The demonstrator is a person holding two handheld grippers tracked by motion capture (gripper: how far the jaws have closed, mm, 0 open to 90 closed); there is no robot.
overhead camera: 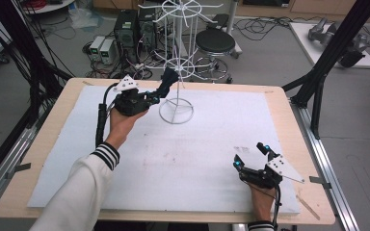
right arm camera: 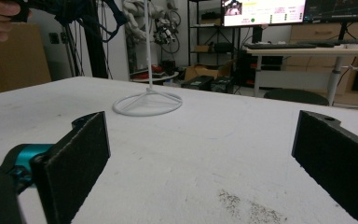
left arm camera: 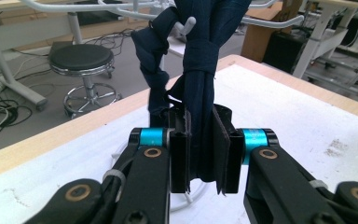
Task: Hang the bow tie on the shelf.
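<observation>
1. Clamped in the left gripper [left arm camera: 200, 154], a dark blue cloth [left arm camera: 200, 93] sits frame-centre, looped around a hook of the white wire rack [overhead camera: 176, 103].
2. Hanging looks nearly done; release remains.
3. Lower right, the right gripper [overhead camera: 253, 156] rests spread and empty on the counter [overhead camera: 43, 144].

A dark navy cloth strip [left arm camera: 200, 88], knotted and hanging in folds, is looped over a hook of the white wire display rack [overhead camera: 176, 103]. The rack is stood upright at the table's 12 o'clock side, its ring base resting on the white mat.
</observation>
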